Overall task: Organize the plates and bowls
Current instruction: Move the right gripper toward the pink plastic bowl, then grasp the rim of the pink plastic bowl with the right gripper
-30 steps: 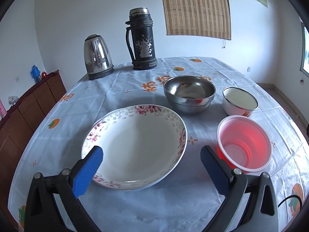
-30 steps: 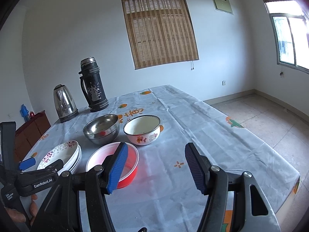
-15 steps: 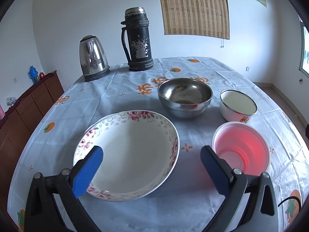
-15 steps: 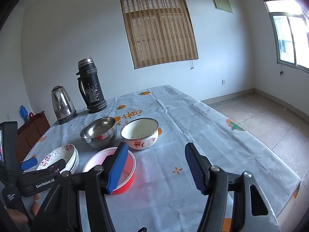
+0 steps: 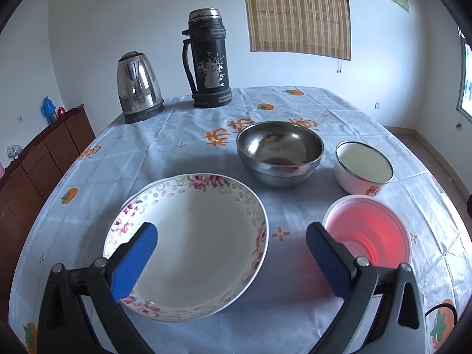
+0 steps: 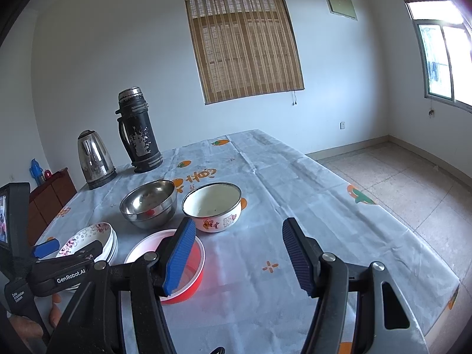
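A floral-rimmed plate (image 5: pixel 188 242) tops a small stack at the near left of the table. My left gripper (image 5: pixel 230 233) hovers open over the right half of that plate, touching nothing. Behind the stack sit a steel bowl (image 5: pixel 278 152) and a white enamel bowl (image 5: pixel 364 166), with a red plastic bowl (image 5: pixel 365 233) in front of the enamel one. My right gripper (image 6: pixel 238 225) stands open above the cloth, with the red bowl (image 6: pixel 141 250) under its left finger. The plate stack (image 6: pixel 88 236), steel bowl (image 6: pixel 149 203) and enamel bowl (image 6: pixel 212 206) lie to its left and ahead.
A steel kettle (image 5: pixel 138 88) and a tall black flask (image 5: pixel 208 59) stand at the table's far edge. A brown sideboard (image 5: pixel 38 159) runs along the left wall. The table's right edge (image 6: pixel 383 224) drops to a tiled floor. A person's fingers (image 6: pixel 54 315) grip the left tool.
In the left wrist view the dishes have slid slightly down and left in the picture. Both grippers stay open at the same width, and no dish has moved on the table.
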`<state>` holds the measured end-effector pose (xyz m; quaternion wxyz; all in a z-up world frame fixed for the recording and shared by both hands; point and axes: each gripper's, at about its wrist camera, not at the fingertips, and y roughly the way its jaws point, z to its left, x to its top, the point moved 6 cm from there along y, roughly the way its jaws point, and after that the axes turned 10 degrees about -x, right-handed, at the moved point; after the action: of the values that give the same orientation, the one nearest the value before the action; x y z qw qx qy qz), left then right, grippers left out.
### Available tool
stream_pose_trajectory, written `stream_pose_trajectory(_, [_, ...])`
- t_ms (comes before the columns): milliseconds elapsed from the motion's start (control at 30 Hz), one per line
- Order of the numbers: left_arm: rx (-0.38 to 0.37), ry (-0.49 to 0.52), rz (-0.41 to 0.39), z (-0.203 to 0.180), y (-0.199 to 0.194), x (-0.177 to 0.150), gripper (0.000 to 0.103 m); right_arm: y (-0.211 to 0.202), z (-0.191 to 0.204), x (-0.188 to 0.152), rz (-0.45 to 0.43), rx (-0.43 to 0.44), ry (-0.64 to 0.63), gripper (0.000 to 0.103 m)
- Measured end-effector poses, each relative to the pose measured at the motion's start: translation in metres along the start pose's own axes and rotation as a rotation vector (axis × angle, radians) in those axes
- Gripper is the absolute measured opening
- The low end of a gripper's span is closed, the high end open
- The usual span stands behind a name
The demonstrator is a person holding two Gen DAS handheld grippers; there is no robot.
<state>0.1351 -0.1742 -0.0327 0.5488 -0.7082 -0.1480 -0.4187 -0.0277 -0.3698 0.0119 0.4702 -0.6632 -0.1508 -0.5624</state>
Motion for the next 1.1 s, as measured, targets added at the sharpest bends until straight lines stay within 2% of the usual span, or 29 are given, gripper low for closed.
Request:
stream_pose_trajectory(400, [-0.004,0.003,-0.014,0.001,0.006,0.011,0.103,0.014,-0.002,0.007,0.02,0.003,0.002,0.064])
stream_pose_trajectory(900, [-0.082,0.068,0.01,-0.039,0.028,0.033,0.102,0.041,-0.004,0.013,0.06,0.006,-0.015,0.064])
stream_pose_trajectory(1100, [-0.115,0.065,0.03,-0.049,0.04,0.043,0.097,0.058,-0.007,0.018,0.08,0.004,-0.023,0.064])
